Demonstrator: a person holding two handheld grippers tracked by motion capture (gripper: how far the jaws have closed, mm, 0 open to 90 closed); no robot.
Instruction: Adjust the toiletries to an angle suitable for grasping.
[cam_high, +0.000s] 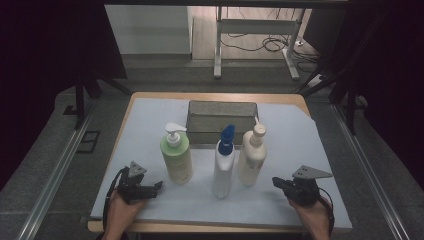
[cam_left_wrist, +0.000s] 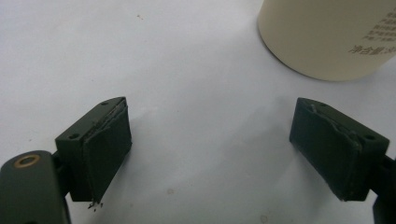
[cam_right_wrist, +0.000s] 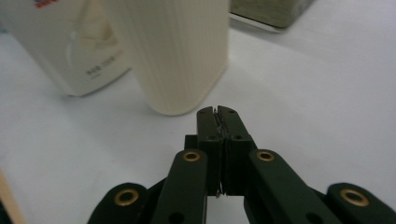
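Three pump bottles stand in a row on the desk (cam_high: 300, 150): a green bottle (cam_high: 177, 155), a blue-capped bottle (cam_high: 223, 162) and a cream bottle (cam_high: 252, 155), with a mesh basket (cam_high: 222, 107) just behind them. Nearest the cream bottle, the right tool (cam_high: 278, 183) sits clenched on nothing (pads pressed together, just short of the bottle's base). Beside the green bottle, the left tool (cam_high: 156, 187) lies released, jaws wide over bare desk.

We hold the left gripper (cam_high: 159, 185) low at the near left, jaws spread wide and empty; the right gripper (cam_high: 275, 181) sits near right, jaws pressed together with nothing between; both point inward.
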